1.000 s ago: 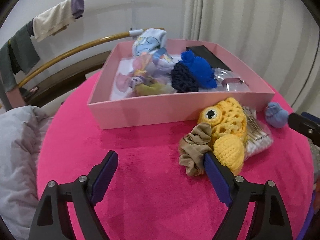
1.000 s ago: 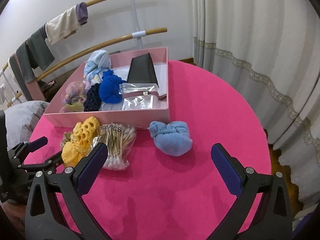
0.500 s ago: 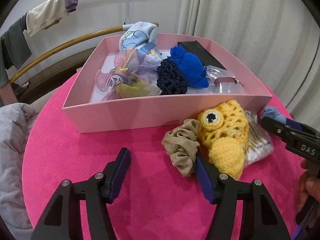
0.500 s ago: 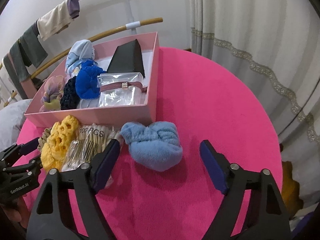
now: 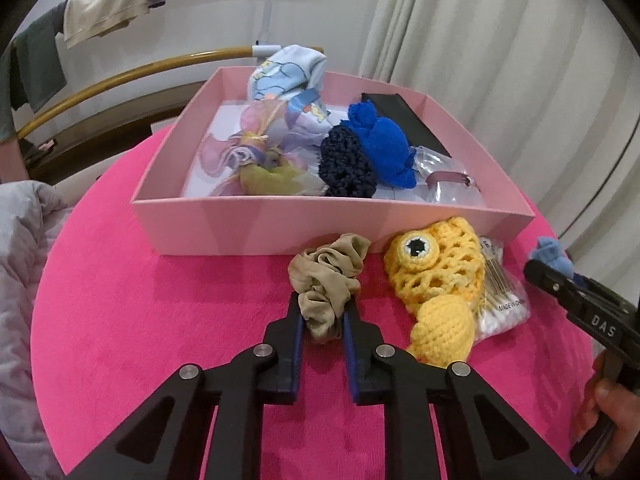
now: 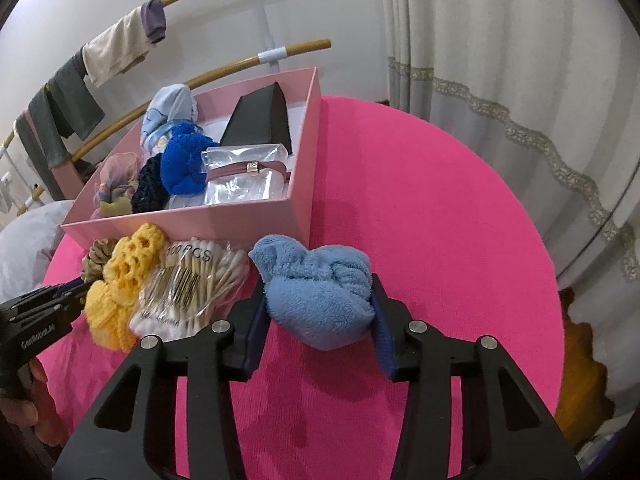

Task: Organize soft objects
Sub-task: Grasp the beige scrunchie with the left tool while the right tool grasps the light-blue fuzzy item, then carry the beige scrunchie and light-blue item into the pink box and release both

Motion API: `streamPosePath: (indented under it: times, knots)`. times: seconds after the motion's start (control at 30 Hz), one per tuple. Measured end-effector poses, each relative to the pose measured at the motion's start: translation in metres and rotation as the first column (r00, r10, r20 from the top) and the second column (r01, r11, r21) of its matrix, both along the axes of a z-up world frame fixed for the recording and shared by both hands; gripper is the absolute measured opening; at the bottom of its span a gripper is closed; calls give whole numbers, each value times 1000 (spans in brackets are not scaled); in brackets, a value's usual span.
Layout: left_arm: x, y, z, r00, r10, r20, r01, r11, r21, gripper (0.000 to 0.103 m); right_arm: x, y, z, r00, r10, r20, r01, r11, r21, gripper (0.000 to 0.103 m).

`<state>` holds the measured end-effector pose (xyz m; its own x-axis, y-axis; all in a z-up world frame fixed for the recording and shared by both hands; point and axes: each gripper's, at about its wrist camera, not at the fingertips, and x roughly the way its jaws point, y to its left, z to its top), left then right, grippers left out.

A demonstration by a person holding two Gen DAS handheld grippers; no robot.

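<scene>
Left claw (image 5: pixel 322 316): jaws have just been closing from wide open; now pinched onto the near end of the beige scrunchie (image 5: pixel 326 276).
Right claw (image 6: pixel 320 312): jaws have just been closing; both pads now press the sides of the blue terry scrunchie (image 6: pixel 318 290), which a second ago lay free ahead of them.
Beige scrunchie: on the pink table (image 5: pixel 160 320), just in front of the pink box (image 5: pixel 280 224), beside the yellow crochet fish (image 5: pixel 436 280).
Blue terry scrunchie: on the table near the box's front right corner, beside the cotton swab bag (image 6: pixel 188 292).
Pink box: holds other scrunchies and cloths.
</scene>
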<state>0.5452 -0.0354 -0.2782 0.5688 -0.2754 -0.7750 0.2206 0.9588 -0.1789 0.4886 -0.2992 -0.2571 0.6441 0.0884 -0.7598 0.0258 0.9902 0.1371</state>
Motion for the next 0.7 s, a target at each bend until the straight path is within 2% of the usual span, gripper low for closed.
streamPosePath:
  times: [0.3, 0.7]
  knots:
    - [-35, 13, 21, 998, 44, 47, -46, 998, 39, 14, -21, 12, 18, 999, 31, 28, -31, 1000, 2, 42]
    - [-79, 17, 64, 992, 61, 113, -69, 995, 68, 14, -49, 34, 43, 994, 78, 75, -78, 997, -3, 42]
